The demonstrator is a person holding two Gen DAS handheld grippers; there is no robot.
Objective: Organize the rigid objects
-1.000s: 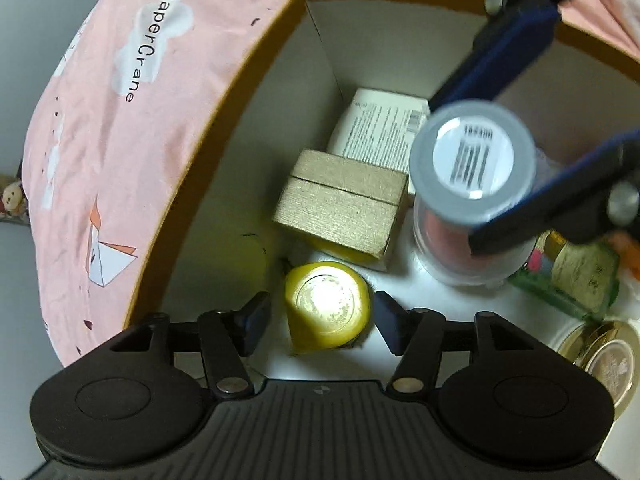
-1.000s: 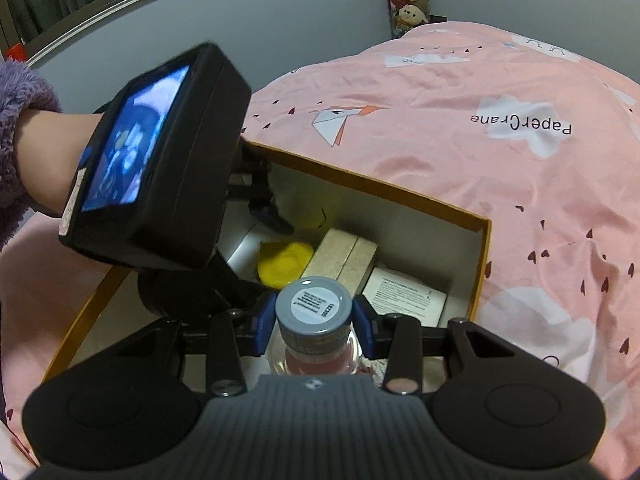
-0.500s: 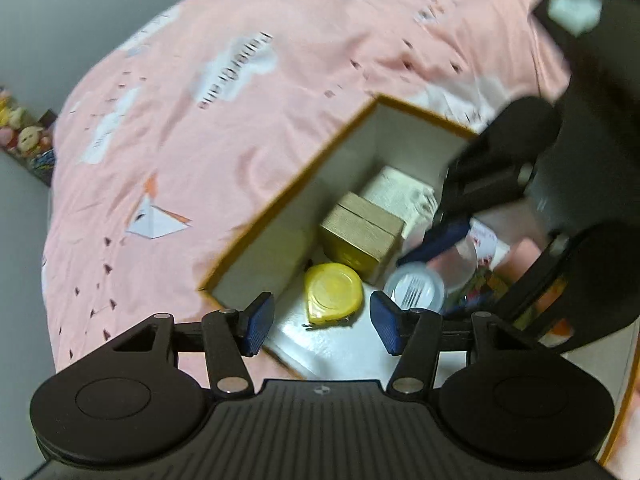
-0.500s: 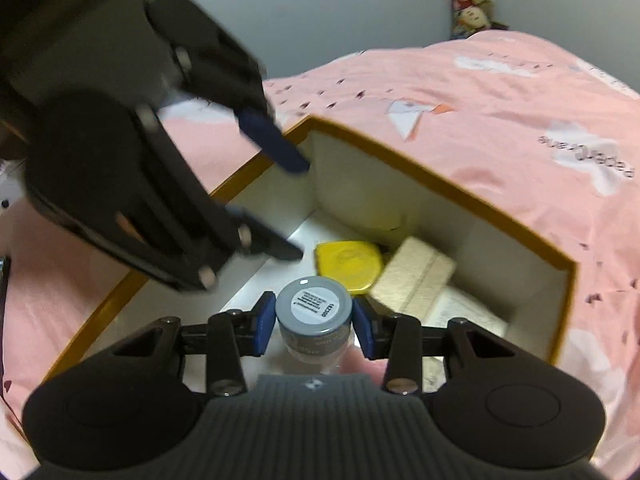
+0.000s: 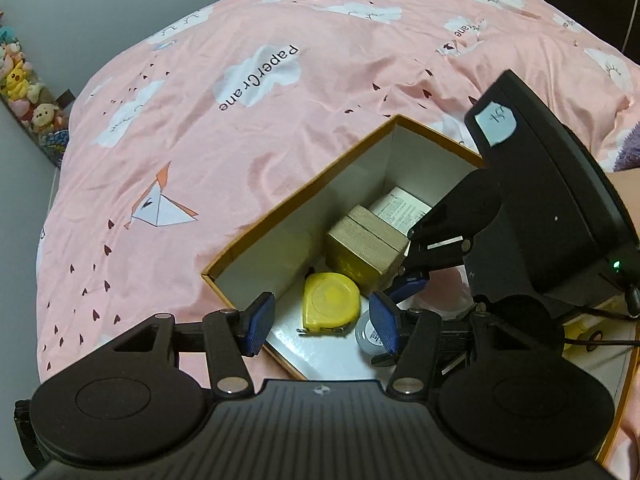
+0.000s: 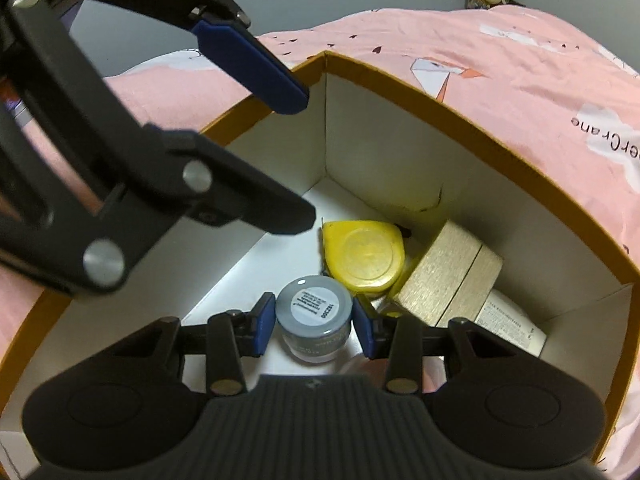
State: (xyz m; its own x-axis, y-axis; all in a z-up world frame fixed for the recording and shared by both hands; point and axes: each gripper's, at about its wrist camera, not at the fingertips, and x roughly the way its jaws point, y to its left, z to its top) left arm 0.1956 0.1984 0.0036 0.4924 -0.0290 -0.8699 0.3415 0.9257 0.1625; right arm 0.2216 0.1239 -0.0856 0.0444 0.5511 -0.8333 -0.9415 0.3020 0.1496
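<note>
An orange-rimmed white box (image 5: pixel 300 196) lies on the bed. My right gripper (image 6: pixel 314 322) is down inside it, shut on a grey-lidded jar (image 6: pixel 314 310) that hangs close to the floor beside a yellow tape measure (image 6: pixel 366 254). A tan gift box (image 6: pixel 448 280) and a white printed packet (image 6: pixel 512 326) lie further in. My left gripper (image 5: pixel 322 320) hovers open above the box's near corner, with nothing between its fingers. Far below it lies the tape measure (image 5: pixel 330 306). The jar (image 5: pixel 366 334) shows partly behind the left gripper's right finger.
Pink patterned bedding (image 5: pixel 240 140) surrounds the box (image 6: pixel 440 100). The left gripper's fingers (image 6: pixel 252 68) reach over the box's upper left. A purple sleeve (image 5: pixel 628 152) is at the right edge. Plush toys (image 5: pixel 20 80) line the far wall.
My left gripper has risen out of the box and rolled, leaving the tape measure lying there. My right gripper has carried the jar down into the box beside the tape measure.
</note>
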